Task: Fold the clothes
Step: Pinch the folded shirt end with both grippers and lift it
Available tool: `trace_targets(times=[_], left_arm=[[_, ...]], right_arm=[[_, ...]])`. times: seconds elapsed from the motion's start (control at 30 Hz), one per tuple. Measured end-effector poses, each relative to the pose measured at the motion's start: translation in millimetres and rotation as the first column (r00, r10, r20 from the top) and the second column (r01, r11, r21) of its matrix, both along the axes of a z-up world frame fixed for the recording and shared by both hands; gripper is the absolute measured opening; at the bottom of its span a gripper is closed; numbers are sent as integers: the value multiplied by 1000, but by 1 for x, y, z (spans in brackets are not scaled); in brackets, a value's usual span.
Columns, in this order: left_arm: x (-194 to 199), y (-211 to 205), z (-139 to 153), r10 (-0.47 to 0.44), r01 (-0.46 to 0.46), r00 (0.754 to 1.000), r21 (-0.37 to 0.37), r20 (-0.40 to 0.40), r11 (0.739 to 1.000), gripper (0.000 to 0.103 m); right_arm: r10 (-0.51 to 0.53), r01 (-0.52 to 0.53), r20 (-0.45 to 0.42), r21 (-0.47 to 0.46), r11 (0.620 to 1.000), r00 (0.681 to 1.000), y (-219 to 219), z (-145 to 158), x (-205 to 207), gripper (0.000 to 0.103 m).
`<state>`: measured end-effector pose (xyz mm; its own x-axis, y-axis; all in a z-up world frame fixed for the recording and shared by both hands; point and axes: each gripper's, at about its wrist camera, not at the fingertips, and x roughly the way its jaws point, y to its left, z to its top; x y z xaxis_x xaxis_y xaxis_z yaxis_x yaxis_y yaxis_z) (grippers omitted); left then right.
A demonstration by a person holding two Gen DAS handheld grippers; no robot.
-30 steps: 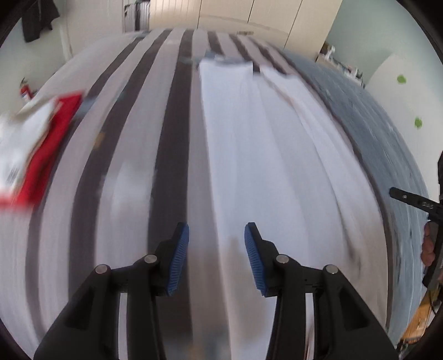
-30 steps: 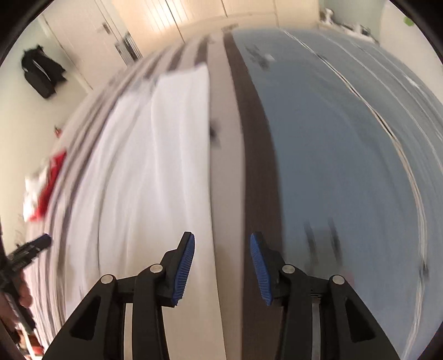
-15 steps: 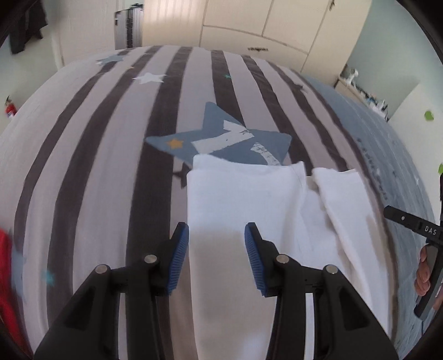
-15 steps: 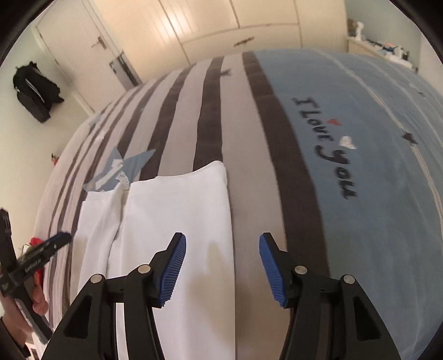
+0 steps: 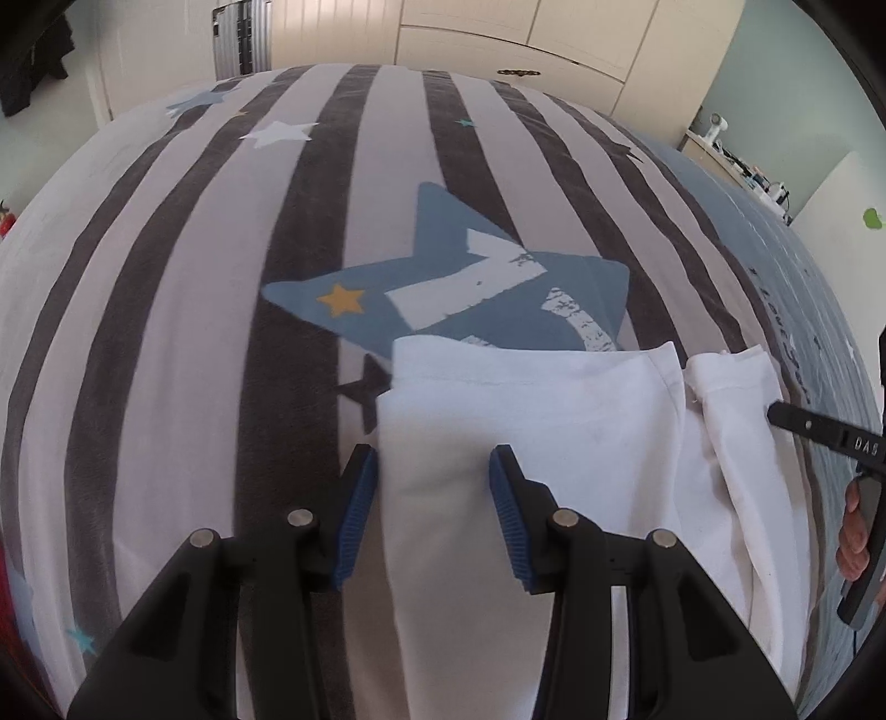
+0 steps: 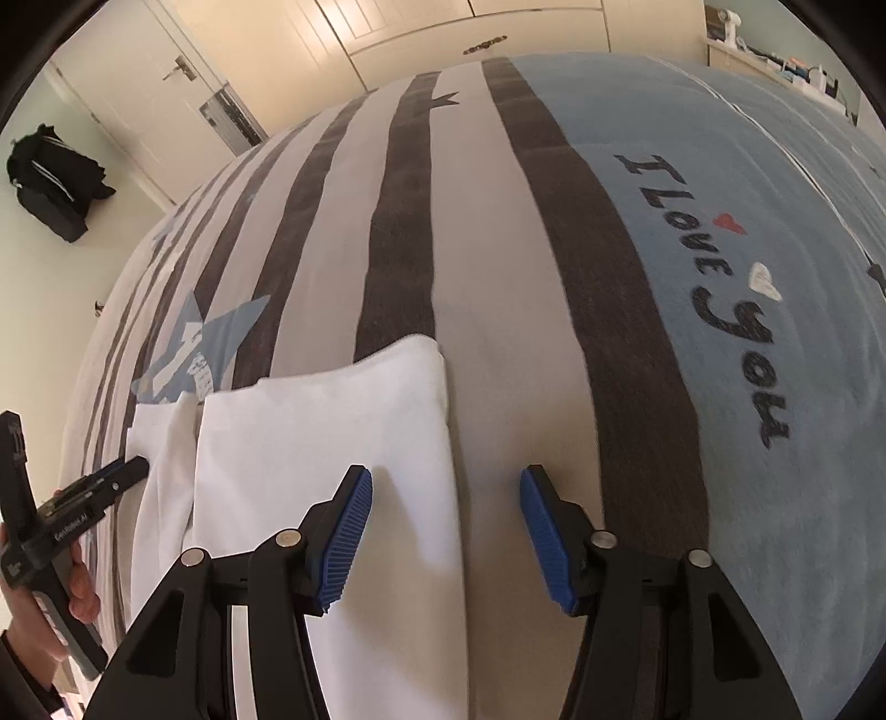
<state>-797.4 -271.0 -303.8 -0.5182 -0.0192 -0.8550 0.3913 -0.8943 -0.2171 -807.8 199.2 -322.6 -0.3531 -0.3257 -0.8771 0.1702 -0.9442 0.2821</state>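
A white garment (image 5: 554, 443) lies flat on the striped bed cover, its far hem in two parts side by side. My left gripper (image 5: 432, 509) is open and empty, its jaws straddling the garment's left edge just above the cloth. In the right wrist view the garment (image 6: 310, 443) shows at lower left. My right gripper (image 6: 446, 531) is open wide and empty, over the garment's right edge. Each gripper also shows at the edge of the other's view: the right one (image 5: 819, 437), the left one (image 6: 83, 498).
The bed cover (image 5: 166, 332) has dark and light stripes, a blue star print (image 5: 459, 288) just beyond the garment, and a blue part with "I Love You" lettering (image 6: 714, 288) to the right. Wardrobe doors (image 6: 421, 27) stand behind. A black bag (image 6: 55, 183) hangs at left.
Both grippers have moved forward along the garment to its far hem. The right gripper's jaws have opened wider. The red and white item at the left has dropped out of view.
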Motion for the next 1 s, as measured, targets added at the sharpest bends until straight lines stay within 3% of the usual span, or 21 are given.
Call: trace_targets(times=[0.13,0.2,0.27,0.37,0.53,0.7,0.8,0.87,1.0], left_arm=[[-8,2,-1,-15,15,1000,-6,19,1000,35],[-10,4,1,-29,29,999,-2,25,1000,13],[-13,8,5,-45,45,999,5,29,999,6],[-10,17,16,-61,62,998,-47,24,997,6],[23,28,58,-61,60,993,-18,-99,998,6],[92,45,111,-93,91,967,-22,-238,996,6],[151,59,130,-106,106,953,-16,-285,994,6],[202,79,130,-105,111,956,5,-274,994,6],[278,125,100,-117,125,978,37,-173,991,6]], right_arm=[[30,-30,0,38,999,1000,-10,-9,-17,53],[42,-42,-4,68,997,999,-15,-9,-18,45],[48,-47,-10,82,995,999,-18,-6,-18,2],[58,-54,-36,95,994,998,-19,3,-16,2],[63,-59,-125,31,998,990,-6,45,6,2],[103,-121,-248,-60,991,963,15,100,59,2],[141,-174,-307,-86,981,941,33,122,113,2],[163,-199,-321,-80,977,933,49,127,154,2],[235,-256,-245,-56,965,941,61,119,257,2]])
